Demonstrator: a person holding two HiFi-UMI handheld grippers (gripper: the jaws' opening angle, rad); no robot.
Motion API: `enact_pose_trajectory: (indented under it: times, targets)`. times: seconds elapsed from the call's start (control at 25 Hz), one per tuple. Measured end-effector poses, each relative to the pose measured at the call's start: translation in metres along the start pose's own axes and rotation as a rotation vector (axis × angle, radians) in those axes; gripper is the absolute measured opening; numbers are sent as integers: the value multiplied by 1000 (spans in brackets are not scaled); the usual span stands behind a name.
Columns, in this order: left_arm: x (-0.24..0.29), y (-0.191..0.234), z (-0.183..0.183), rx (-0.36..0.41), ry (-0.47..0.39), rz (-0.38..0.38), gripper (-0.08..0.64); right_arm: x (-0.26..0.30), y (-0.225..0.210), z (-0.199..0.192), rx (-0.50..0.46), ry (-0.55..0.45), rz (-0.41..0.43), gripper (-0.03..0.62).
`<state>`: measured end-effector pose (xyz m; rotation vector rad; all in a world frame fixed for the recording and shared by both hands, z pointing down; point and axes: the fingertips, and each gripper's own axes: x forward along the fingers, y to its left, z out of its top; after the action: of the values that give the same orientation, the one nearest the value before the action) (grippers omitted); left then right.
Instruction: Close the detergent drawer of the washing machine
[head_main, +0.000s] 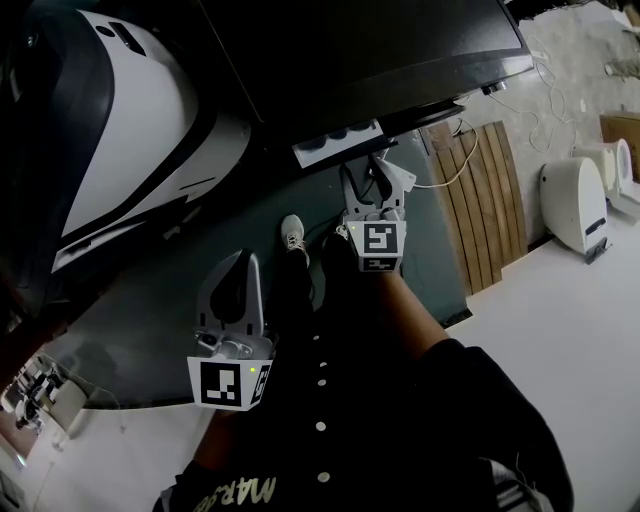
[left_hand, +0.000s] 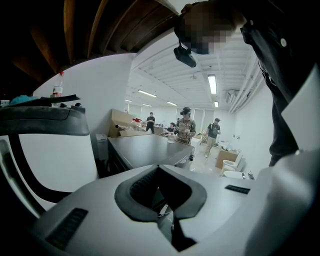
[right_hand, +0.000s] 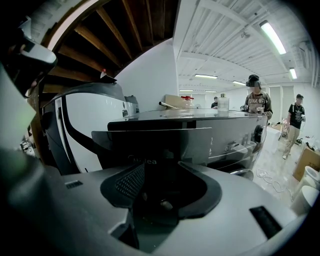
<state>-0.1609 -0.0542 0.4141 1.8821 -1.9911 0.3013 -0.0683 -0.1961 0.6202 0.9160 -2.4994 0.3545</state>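
The dark washing machine (head_main: 380, 50) fills the top of the head view. Its detergent drawer (head_main: 338, 142) stands pulled out, with pale compartments showing from above. My right gripper (head_main: 372, 175) is just below the drawer's front, jaws open and empty. In the right gripper view the drawer's dark front panel (right_hand: 160, 142) stands close ahead of the right gripper (right_hand: 162, 166), spanning both fingers; I cannot tell if they touch it. My left gripper (head_main: 245, 260) hangs lower left, away from the machine. The left gripper (left_hand: 158, 169) has its fingertips together, holding nothing.
A white and black appliance (head_main: 130, 120) stands left of the washer. Wooden slats (head_main: 485, 200), a cable and a white toilet-like fixture (head_main: 575, 205) are at the right. My shoe (head_main: 294, 238) is on the dark mat. Several people (left_hand: 186, 125) stand far off.
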Motion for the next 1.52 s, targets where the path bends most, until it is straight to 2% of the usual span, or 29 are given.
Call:
enact_pose_trajectory:
  times: [0.12, 0.24, 0.64, 1.52]
  targets:
    - [2, 0, -1, -1, 3, 2, 3, 7, 2, 4, 27, 6, 13, 201]
    - [3, -1, 0, -1, 5, 2, 3, 12, 0, 8, 0, 6, 0, 201]
    - [6, 4, 1, -6, 8, 10, 3, 29, 0, 17, -6, 5, 6, 201]
    - [15, 19, 0, -24, 19, 8, 3, 42, 2, 27, 8, -26, -4, 219]
